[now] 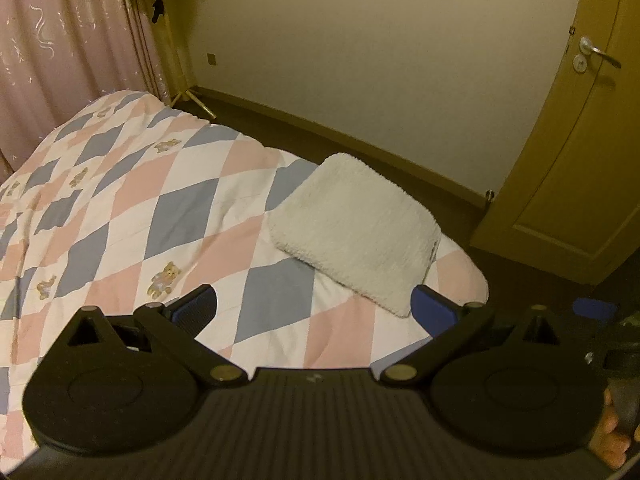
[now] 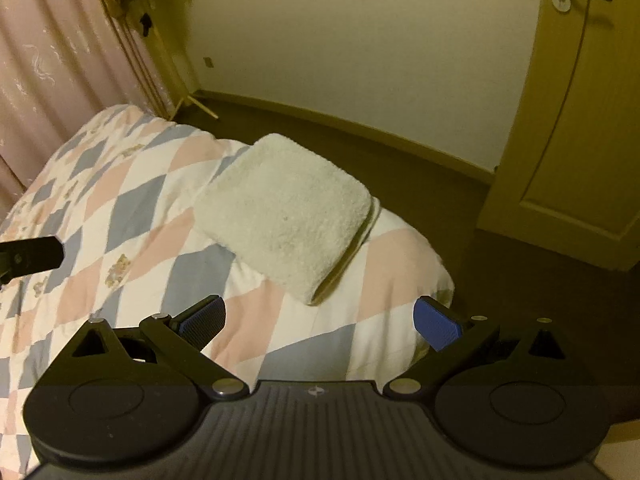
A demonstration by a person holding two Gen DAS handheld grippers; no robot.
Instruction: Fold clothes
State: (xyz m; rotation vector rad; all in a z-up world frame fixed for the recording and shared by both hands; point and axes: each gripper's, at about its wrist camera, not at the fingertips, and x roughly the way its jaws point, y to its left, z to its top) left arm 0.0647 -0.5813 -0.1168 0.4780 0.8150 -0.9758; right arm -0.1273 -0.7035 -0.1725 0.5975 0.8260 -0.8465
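A white fleecy garment [image 1: 354, 232] lies folded into a neat square near the bed's right corner; it also shows in the right wrist view [image 2: 286, 214]. My left gripper [image 1: 316, 306] is open and empty, held above the quilt just short of the folded garment. My right gripper [image 2: 320, 318] is open and empty, also just short of it, above the bed's near corner. Part of the left gripper [image 2: 30, 258] shows at the left edge of the right wrist view.
The bed carries a quilt of pink, blue and white diamonds with teddy bears [image 1: 132, 208]. Pink curtains [image 1: 60, 48] hang at the left. Dark floor [image 1: 400, 160] runs past the bed to a wooden door [image 1: 576, 152] at the right.
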